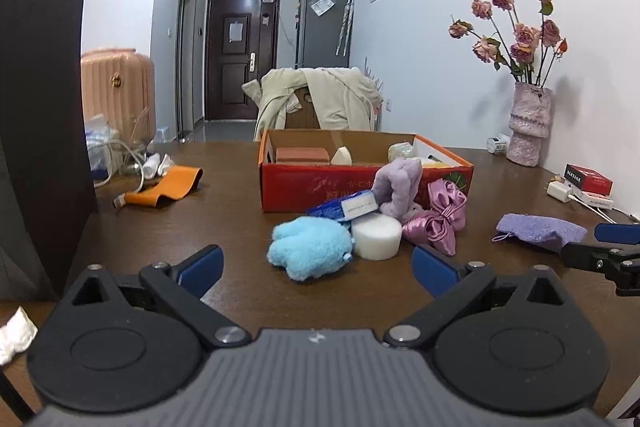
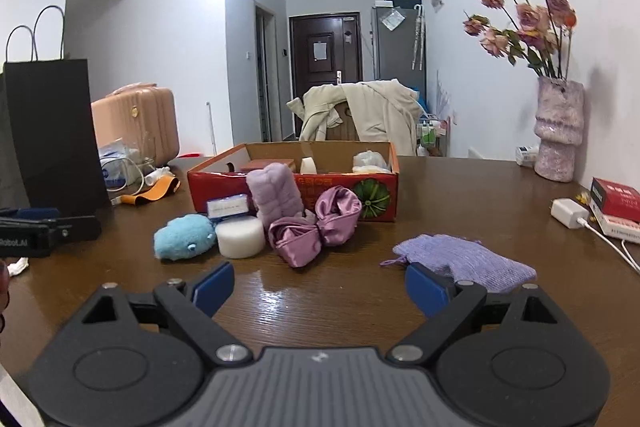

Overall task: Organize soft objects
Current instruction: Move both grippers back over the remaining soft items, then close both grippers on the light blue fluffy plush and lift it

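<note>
Soft objects lay clustered on the brown table (image 1: 168,227) straight ahead of the left gripper (image 1: 318,269), whose jaws were spread wide and held nothing. Nearest those jaws, just beyond the gap between them, sat the blue plush toy (image 1: 310,247), touching a white foam cylinder (image 1: 377,235) on its right. Behind the cylinder a blue-and-white packet (image 1: 352,207) leaned, and beyond it a lavender fluffy piece (image 1: 400,187) rested against the front wall of the red cardboard box (image 1: 320,189). A pink satin pouch (image 1: 438,217) lay ahead of the left gripper's right-hand finger, touching the cylinder and the lavender piece.

Ahead of the right gripper (image 2: 320,289), its jaws also wide apart and empty, bare tabletop showed between the fingers. A purple knitted pouch (image 2: 466,261) lay flat just beyond the right-hand finger, its near edge partly hidden by the blue pad. The cluster stood farther off, ahead and to the left of those jaws, well apart from the knitted pouch.

Inside the box were a brown block (image 1: 303,155) and other pale items. A vase of dried roses (image 1: 528,123) stood far right of both grippers.
</note>
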The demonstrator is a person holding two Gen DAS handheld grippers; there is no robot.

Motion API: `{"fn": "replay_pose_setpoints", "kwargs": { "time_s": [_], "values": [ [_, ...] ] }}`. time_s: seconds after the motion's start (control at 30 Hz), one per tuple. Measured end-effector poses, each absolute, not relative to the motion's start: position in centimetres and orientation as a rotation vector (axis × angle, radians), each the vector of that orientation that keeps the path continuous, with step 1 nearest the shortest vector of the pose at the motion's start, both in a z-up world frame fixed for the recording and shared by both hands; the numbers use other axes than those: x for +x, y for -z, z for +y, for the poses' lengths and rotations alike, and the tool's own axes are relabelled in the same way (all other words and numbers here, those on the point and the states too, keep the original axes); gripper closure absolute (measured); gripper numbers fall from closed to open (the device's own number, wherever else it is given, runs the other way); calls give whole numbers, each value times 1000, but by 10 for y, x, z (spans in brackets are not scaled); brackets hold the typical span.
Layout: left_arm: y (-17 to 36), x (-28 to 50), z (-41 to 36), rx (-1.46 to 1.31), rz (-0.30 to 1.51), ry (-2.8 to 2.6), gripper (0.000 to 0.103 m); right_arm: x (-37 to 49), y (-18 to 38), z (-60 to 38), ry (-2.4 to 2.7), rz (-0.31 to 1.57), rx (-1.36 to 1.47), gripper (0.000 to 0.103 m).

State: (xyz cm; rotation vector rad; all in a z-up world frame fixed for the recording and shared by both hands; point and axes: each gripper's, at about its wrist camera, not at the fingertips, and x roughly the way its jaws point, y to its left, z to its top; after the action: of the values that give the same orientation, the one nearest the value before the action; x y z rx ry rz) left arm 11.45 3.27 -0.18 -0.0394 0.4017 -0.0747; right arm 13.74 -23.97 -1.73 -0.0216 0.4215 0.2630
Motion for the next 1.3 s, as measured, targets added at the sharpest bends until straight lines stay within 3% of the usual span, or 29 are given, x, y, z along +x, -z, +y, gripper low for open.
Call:
{"fn": "replay_pose_setpoints", "kwargs": {
  "time_s": [0.3,0.6,0.83,0.97,1.03,1.1,1.3],
  "values": [
    [16,137,48,-74,461,55,0,164,26,-215,-325,475,-22,21],
    [29,183,42,-91,518,83,1,203,32,-198,-383,528,19,42],
    [46,230,45,-113,606,102,5,246,38,-175,-442,548,62,46],
    [55,252,45,-119,614,90,13,269,38,-160,-472,547,64,47],
    [57,256,47,-145,621,127,29,275,40,-154,-482,550,68,47],
    [58,254,49,-164,621,170,36,278,42,-150,-492,559,69,47],
    [55,220,44,-76,604,238,38,268,38,-154,-511,563,58,47]
  ]
}}
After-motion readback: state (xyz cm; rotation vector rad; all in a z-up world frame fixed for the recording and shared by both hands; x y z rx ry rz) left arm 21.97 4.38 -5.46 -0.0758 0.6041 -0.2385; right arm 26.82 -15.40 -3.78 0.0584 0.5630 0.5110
